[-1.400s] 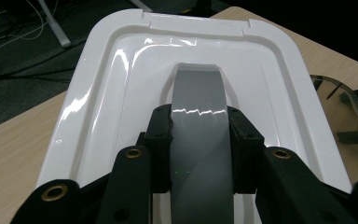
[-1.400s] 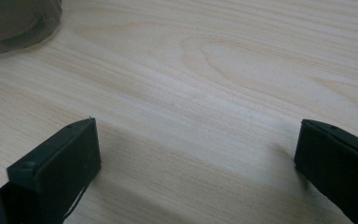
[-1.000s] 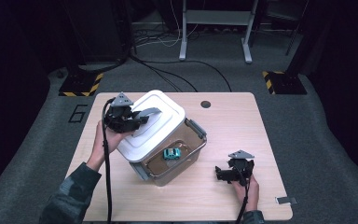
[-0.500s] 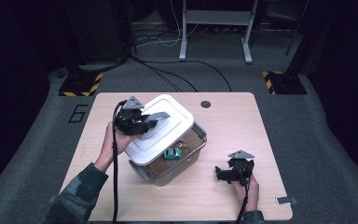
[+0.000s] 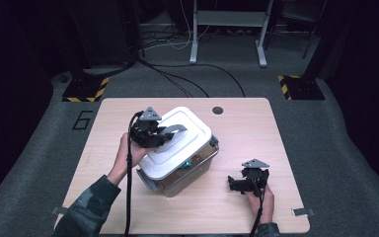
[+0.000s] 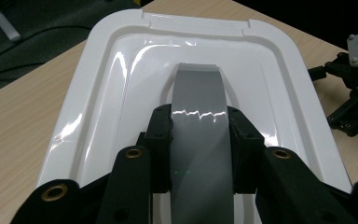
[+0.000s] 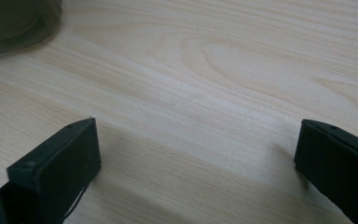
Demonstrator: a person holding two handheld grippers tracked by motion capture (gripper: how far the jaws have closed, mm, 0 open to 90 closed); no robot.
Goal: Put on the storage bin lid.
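Observation:
A white plastic lid (image 5: 177,145) with a grey handle (image 5: 173,130) lies over a clear storage bin (image 5: 200,170) in the middle of the wooden table. My left gripper (image 5: 162,136) is shut on that handle. In the left gripper view the two black jaws press the grey handle (image 6: 199,93) from both sides above the white lid (image 6: 107,93). The lid sits slightly askew, and I cannot tell whether it is seated. Something teal (image 5: 188,163) shows through the bin's wall. My right gripper (image 5: 234,183) rests on the table to the bin's right, open, with bare wood between its jaws (image 7: 196,144).
The table (image 5: 256,133) has a round cable hole (image 5: 218,110) near its far edge. A dark corner of the bin (image 7: 14,23) shows at the top left of the right gripper view. Cables and stand legs lie on the floor beyond the table.
My left gripper has carried the lid to the right and down, so it now covers most of the bin's opening. The right gripper has stayed in place.

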